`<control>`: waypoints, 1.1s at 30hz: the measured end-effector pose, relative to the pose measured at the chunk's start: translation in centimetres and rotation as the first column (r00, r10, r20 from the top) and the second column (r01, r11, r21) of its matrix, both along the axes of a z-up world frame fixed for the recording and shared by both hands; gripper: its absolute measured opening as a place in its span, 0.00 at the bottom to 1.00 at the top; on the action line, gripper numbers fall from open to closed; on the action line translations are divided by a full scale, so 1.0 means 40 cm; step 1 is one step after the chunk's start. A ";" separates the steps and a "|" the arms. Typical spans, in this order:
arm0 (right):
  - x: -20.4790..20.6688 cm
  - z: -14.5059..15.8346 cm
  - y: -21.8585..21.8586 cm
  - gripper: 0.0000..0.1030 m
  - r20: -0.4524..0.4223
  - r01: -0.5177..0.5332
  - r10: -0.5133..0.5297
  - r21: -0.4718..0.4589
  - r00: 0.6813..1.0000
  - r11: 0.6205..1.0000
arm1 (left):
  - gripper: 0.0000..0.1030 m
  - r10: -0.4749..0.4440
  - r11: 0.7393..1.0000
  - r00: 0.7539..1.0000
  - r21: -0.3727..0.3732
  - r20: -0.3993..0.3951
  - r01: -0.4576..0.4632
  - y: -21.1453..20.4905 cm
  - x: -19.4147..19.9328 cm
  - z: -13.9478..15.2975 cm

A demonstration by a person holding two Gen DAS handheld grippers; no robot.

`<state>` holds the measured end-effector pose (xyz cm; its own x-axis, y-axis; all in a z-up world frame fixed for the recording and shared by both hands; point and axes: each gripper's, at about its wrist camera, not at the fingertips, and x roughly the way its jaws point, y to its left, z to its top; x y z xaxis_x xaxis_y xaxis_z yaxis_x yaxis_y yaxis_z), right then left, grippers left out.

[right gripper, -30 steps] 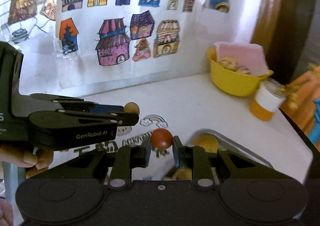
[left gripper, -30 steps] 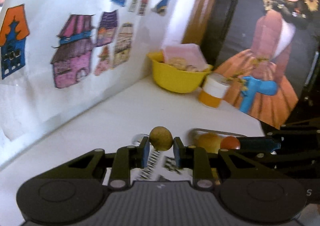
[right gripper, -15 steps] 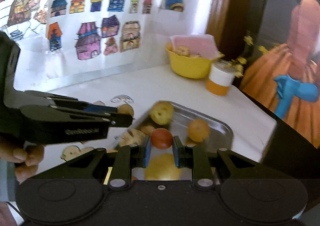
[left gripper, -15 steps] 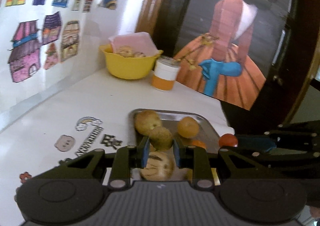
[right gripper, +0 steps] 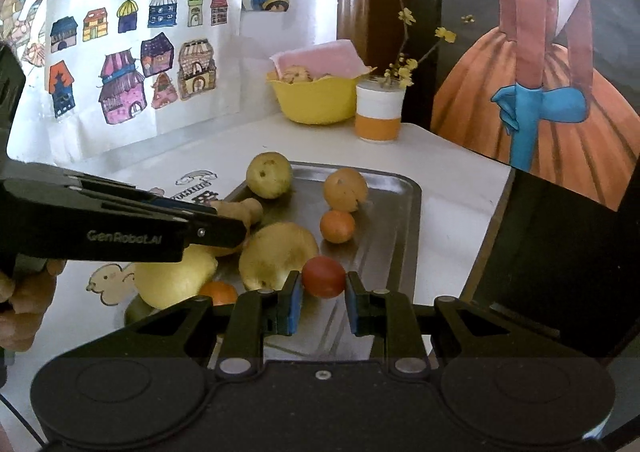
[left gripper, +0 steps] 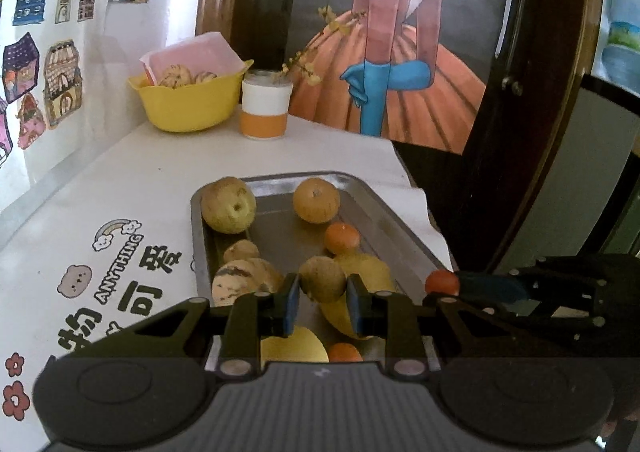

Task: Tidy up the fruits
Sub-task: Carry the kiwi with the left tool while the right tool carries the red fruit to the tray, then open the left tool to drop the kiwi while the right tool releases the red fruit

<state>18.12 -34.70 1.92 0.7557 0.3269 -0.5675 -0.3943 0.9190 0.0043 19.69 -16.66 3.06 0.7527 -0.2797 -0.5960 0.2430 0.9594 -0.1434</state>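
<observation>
In the left wrist view the left claw (left gripper: pixel 322 294) grips a brownish round fruit (left gripper: pixel 322 278) above the metal tray (left gripper: pixel 360 187); in the right wrist view the right claw (right gripper: pixel 322 296) grips a small red fruit (right gripper: pixel 323 276) above the same tray (right gripper: pixel 400 219) on the bench (right gripper: pixel 452 171).

Bright daylight from the left, washed-out wall, fisheye-bent edges, dark corners
</observation>
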 end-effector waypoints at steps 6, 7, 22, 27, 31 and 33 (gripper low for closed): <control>-0.019 -0.026 0.018 0.24 0.009 0.017 -0.016 -0.016 1.000 1.000 | 0.27 -0.008 1.000 1.000 0.030 -0.002 0.008 -0.009 -0.010 -0.005; -0.020 -0.030 0.020 0.24 0.005 0.018 -0.018 -0.009 1.000 1.000 | 0.27 -0.008 0.999 1.000 0.033 -0.004 0.008 -0.009 -0.011 -0.008; -0.026 -0.050 0.026 0.26 -0.026 0.048 -0.048 0.008 0.999 0.999 | 0.31 -0.015 1.000 1.000 0.020 -0.013 0.015 -0.005 -0.011 -0.006; -0.031 -0.046 0.023 0.32 -0.022 0.058 -0.058 0.014 0.998 0.998 | 0.36 -0.023 1.000 1.000 0.016 -0.012 0.023 -0.006 -0.017 -0.002; -0.038 -0.041 0.013 0.41 -0.017 0.073 -0.073 0.029 0.997 0.997 | 0.64 -0.015 1.000 1.000 0.009 -0.008 0.015 -0.002 -0.024 0.004; -0.040 -0.038 0.008 0.48 -0.013 0.082 -0.082 0.033 0.997 0.996 | 0.71 -0.009 1.000 1.000 -0.008 -0.005 0.009 0.003 -0.027 0.009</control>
<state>16.50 -34.36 0.40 0.7740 0.2831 -0.5664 -0.3175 0.9474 0.0397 18.59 -16.53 3.43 0.7467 -0.2916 -0.5978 0.2511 0.9559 -0.1526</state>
